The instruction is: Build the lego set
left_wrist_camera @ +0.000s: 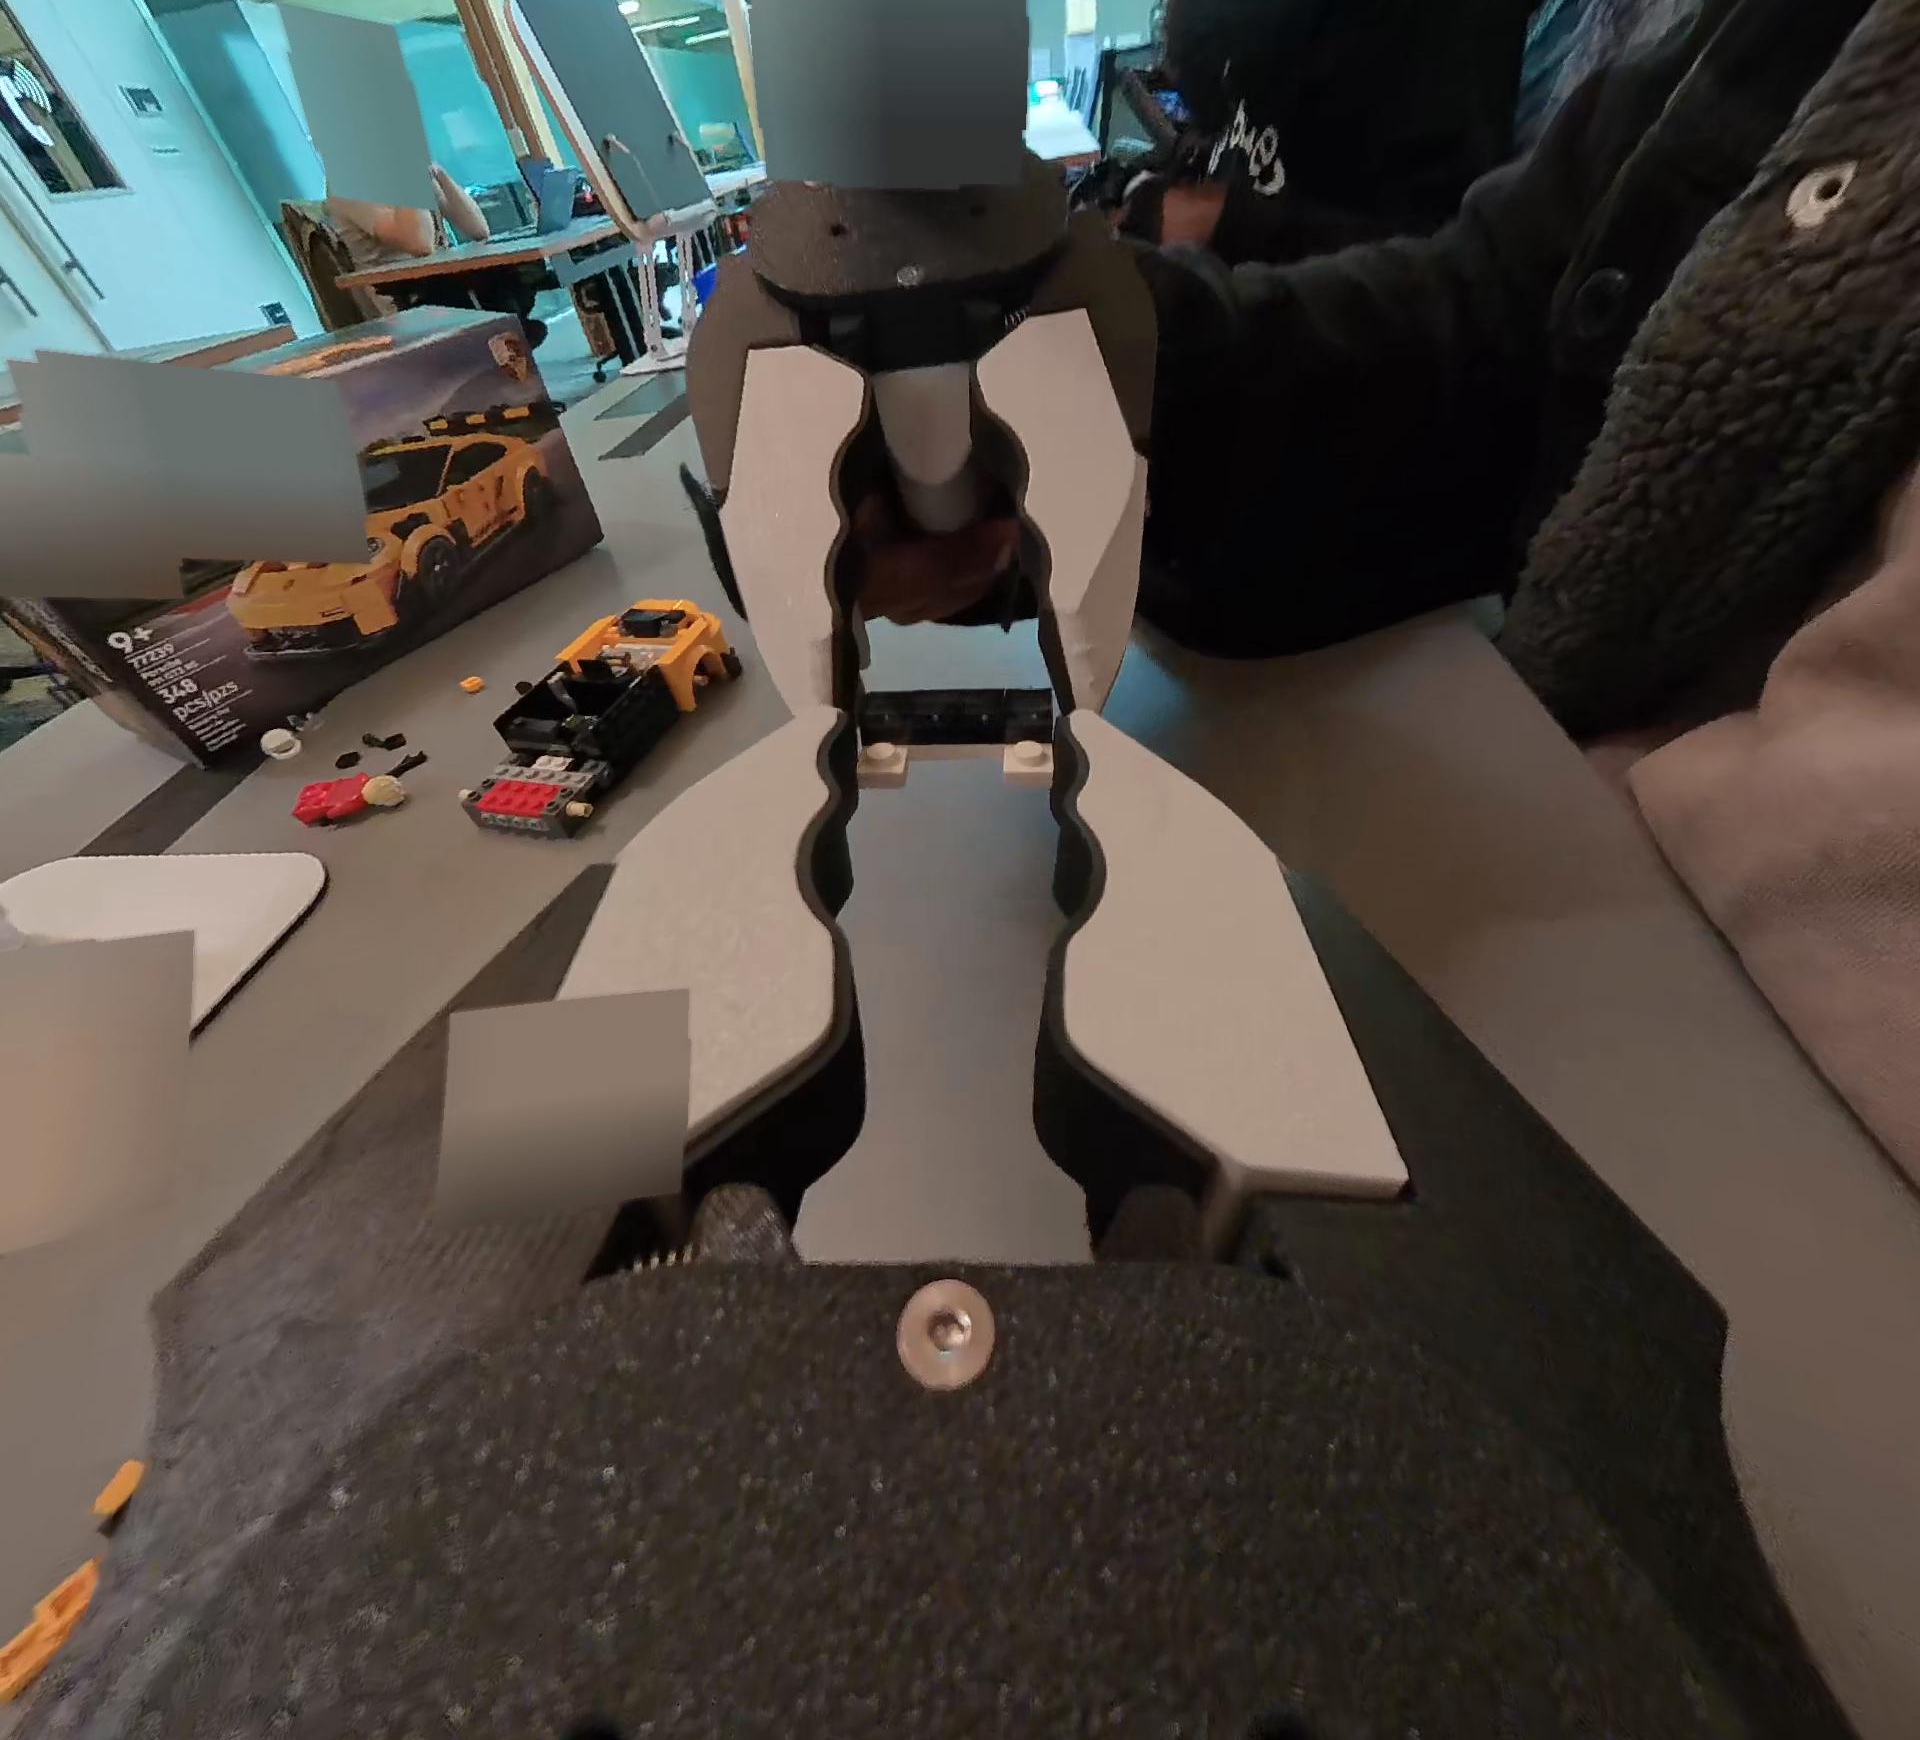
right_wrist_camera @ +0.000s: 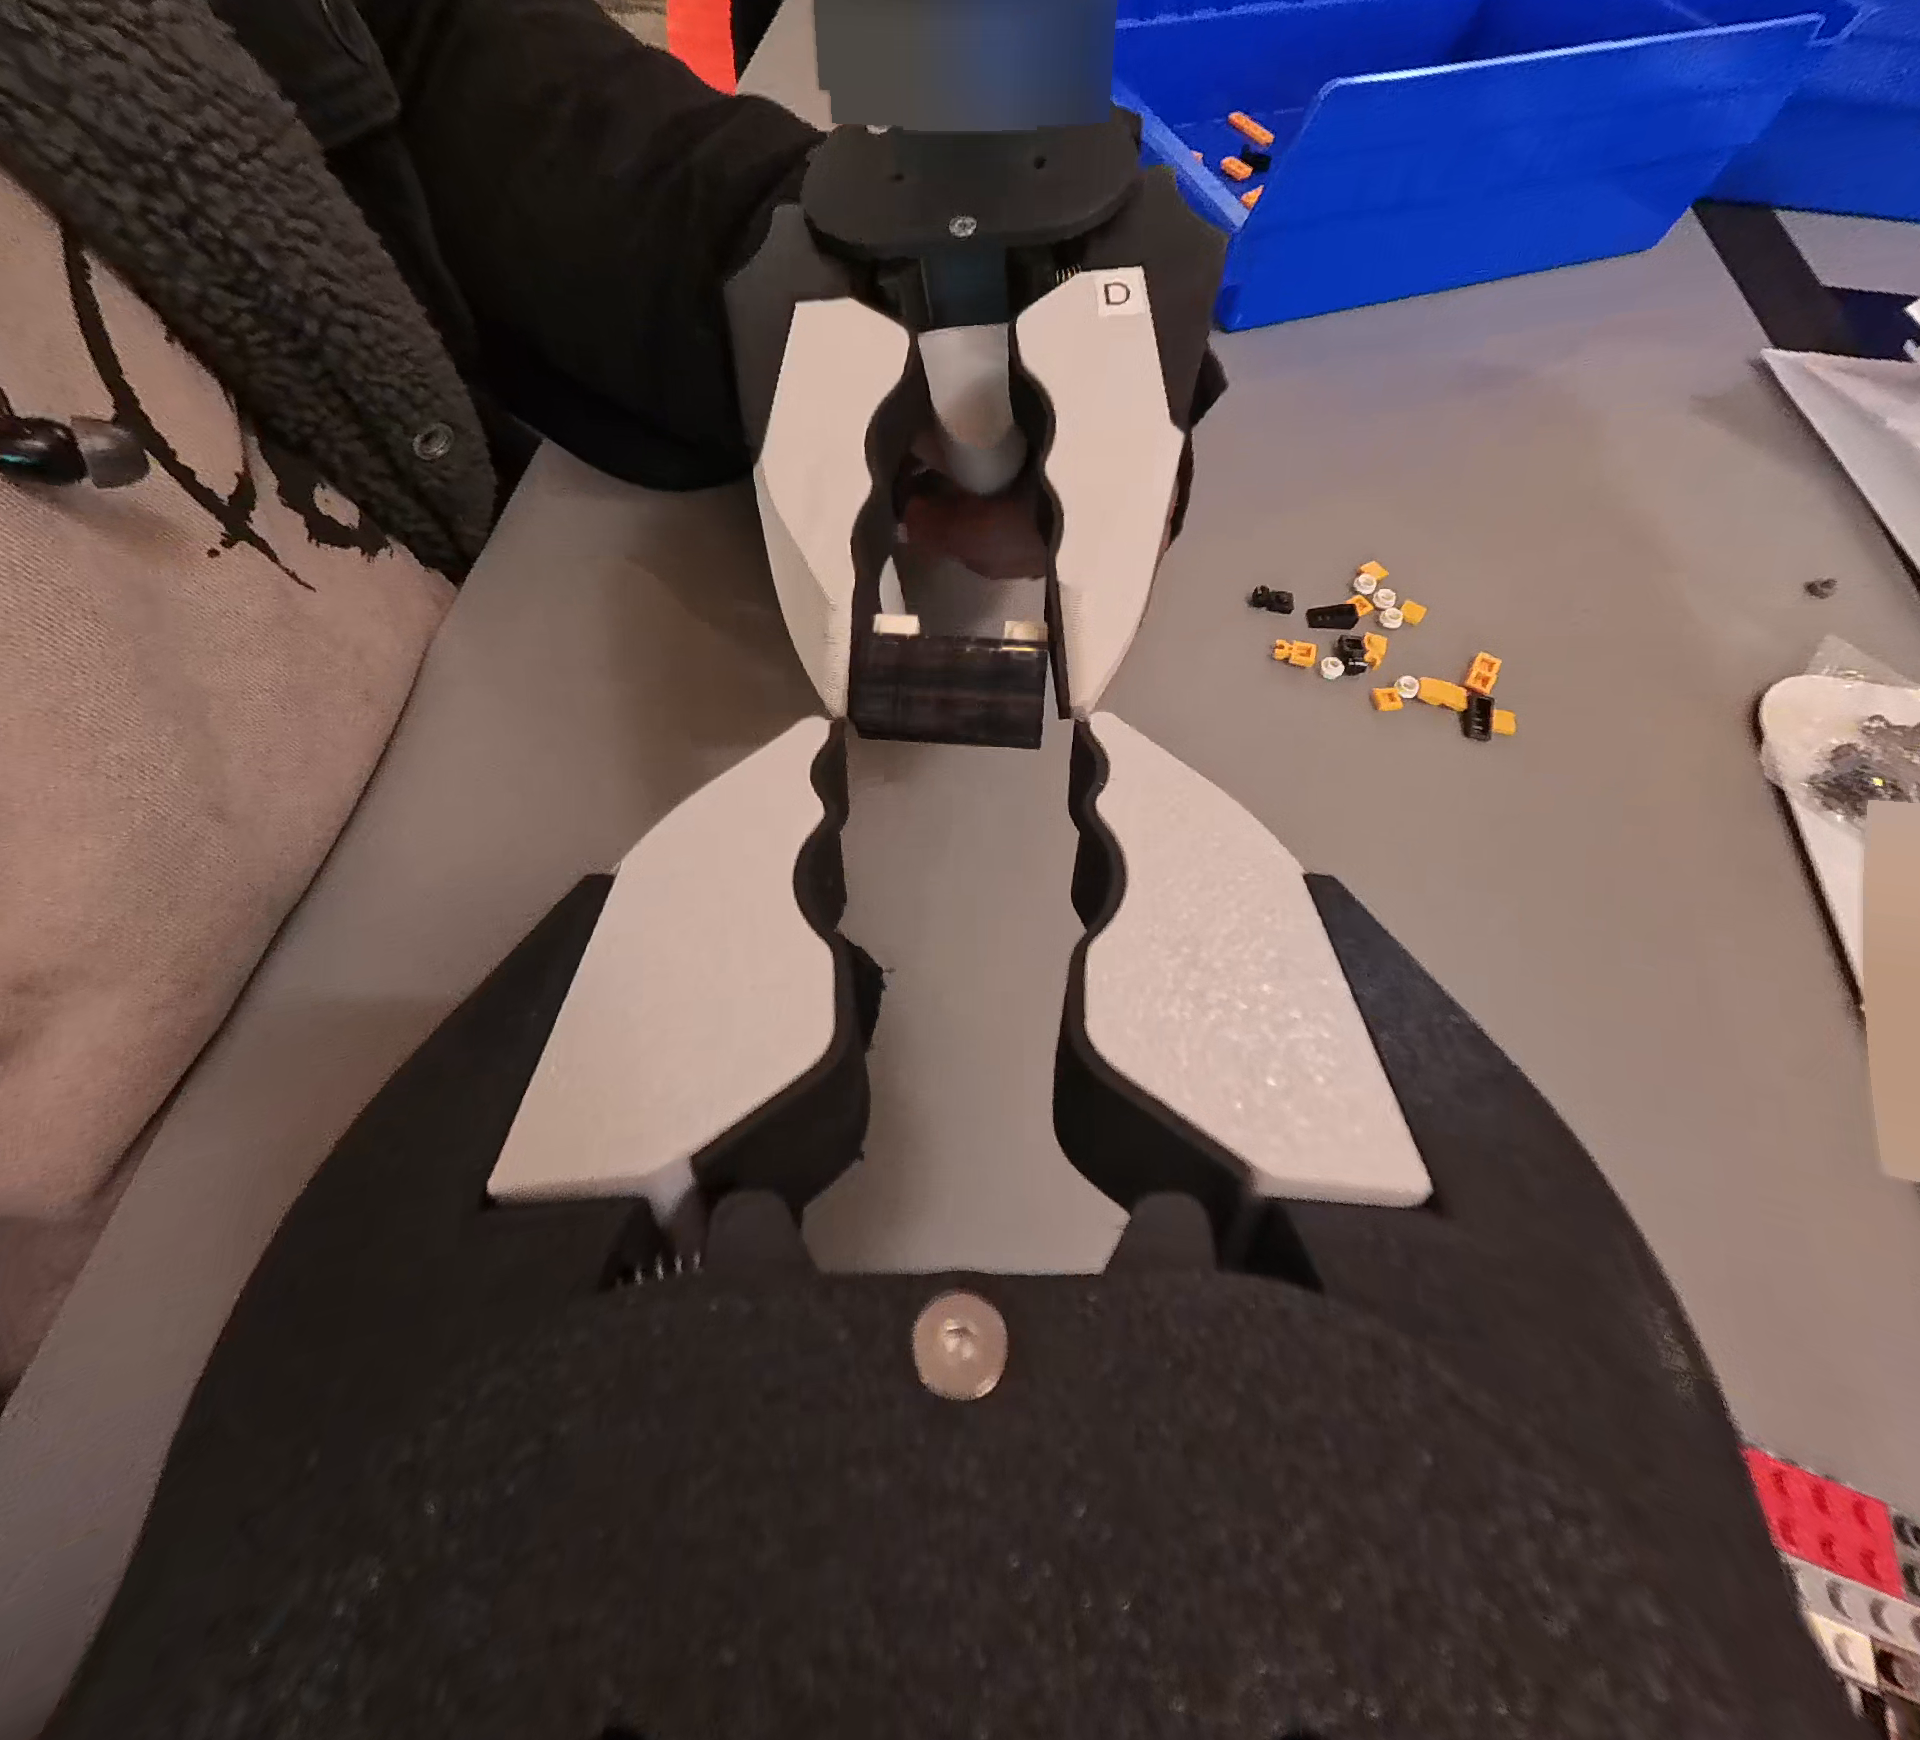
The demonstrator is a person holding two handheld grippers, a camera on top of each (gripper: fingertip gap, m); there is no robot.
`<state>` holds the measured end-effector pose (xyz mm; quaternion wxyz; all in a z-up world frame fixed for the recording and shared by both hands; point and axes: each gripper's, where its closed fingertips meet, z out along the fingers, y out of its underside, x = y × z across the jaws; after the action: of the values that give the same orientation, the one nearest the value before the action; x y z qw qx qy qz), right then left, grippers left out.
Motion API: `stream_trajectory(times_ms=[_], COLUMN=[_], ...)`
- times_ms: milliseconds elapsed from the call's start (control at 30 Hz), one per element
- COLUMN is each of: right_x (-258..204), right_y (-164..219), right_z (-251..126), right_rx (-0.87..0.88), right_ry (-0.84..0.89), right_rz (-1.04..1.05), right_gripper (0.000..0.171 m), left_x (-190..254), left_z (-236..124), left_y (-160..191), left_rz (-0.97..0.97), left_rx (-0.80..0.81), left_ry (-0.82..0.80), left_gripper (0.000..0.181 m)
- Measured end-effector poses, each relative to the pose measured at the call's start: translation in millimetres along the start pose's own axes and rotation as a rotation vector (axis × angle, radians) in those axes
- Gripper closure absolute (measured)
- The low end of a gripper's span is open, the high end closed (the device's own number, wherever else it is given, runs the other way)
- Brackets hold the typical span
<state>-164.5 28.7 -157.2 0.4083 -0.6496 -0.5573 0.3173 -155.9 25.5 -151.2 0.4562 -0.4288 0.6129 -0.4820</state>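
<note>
A black lego block (left_wrist_camera: 954,716) with two small white plates (left_wrist_camera: 883,760) on it sits between the fingertips of my left gripper (left_wrist_camera: 956,734), which is shut on it just above the grey table. My right gripper (right_wrist_camera: 956,734) faces the left one tip to tip. Its jaws stand a little wider than the block (right_wrist_camera: 948,691) and straddle its near end without clearly touching it. The right gripper shows opposite in the left wrist view (left_wrist_camera: 951,682), and the left gripper shows opposite in the right wrist view (right_wrist_camera: 951,688). A partly built yellow and black car (left_wrist_camera: 613,714) lies on the table to the left.
The set's box (left_wrist_camera: 416,527) stands behind the car, with a red minifigure (left_wrist_camera: 343,797) and small bits beside it. Loose orange, black and white pieces (right_wrist_camera: 1392,651) lie to the right. Blue bins (right_wrist_camera: 1507,80) stand at the far right. A person's dark jacket (right_wrist_camera: 260,236) borders the table edge. The tips of both grippers are at nearly the same place.
</note>
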Motion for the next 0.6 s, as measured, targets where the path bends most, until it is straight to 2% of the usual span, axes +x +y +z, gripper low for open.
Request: stream_trajectory(times_ms=[100, 333, 600], right_x=[1, 4, 17], right_y=[7, 28, 87], right_z=[2, 8, 4], right_rx=[-0.035, -0.107, -0.310], right_ry=[0.002, -0.004, -0.022], right_rz=[0.002, -0.005, 0.076], right_gripper=[0.138, 0.139, 0.139], left_x=[-2, -3, -10], left_z=[1, 6, 8], left_y=[7, 32, 67], left_rz=[0.018, 0.021, -0.001], left_rx=[-0.054, -0.179, -0.332], left_ry=[-0.015, -0.014, -0.032], left_gripper=[0.146, 0.146, 0.150])
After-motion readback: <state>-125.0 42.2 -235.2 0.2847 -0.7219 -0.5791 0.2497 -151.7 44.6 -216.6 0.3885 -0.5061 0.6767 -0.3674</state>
